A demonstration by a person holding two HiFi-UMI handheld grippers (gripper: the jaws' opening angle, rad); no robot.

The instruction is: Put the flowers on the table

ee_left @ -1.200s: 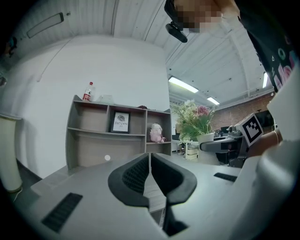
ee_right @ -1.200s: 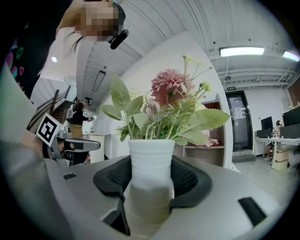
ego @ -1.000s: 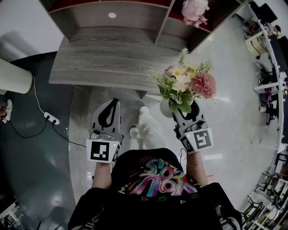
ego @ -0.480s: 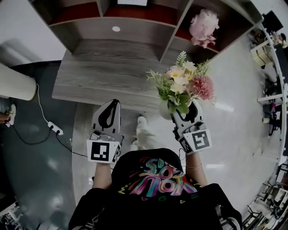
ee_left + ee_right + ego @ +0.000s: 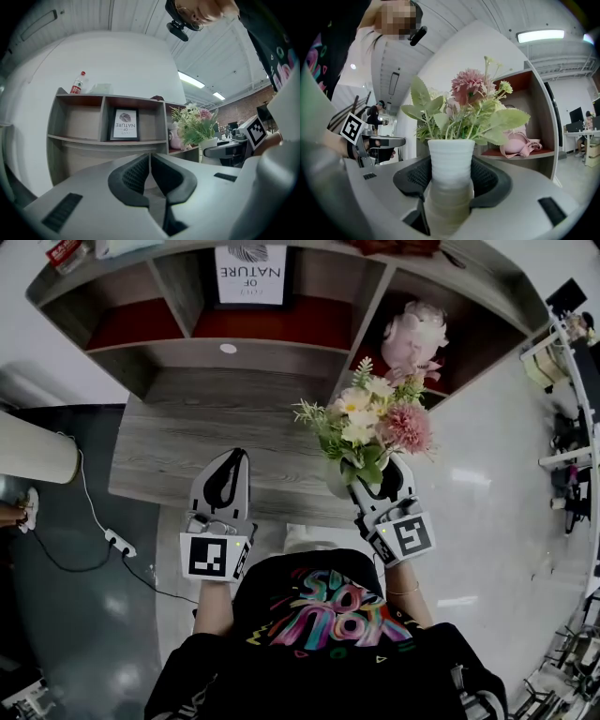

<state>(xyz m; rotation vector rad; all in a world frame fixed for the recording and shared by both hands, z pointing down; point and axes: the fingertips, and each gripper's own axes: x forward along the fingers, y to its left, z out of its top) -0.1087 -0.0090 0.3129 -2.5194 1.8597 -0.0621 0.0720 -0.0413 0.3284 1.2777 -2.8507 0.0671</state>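
A bunch of pink, cream and green flowers [image 5: 368, 426] stands upright in a white ribbed vase [image 5: 451, 168]. My right gripper [image 5: 370, 476] is shut on the vase, its black pads [image 5: 490, 180] pressing both sides, and holds it above the near right part of the grey wooden table [image 5: 187, 442]. My left gripper [image 5: 228, 474] is shut with nothing in it and hovers over the table's near edge. In the left gripper view the flowers [image 5: 194, 125] show at the right, beside the shelf.
A grey shelf unit [image 5: 187, 343] with red-backed compartments stands at the table's back. It holds a framed print [image 5: 250, 275] and a pink stuffed thing [image 5: 414, 337]. A bottle [image 5: 78, 83] stands on top. A white power strip [image 5: 118, 542] lies on the floor at the left.
The person has stepped toward the table. Both grippers now reach over its near edge, and the flowers have come forward with the right gripper. The shelf now shows more fully.
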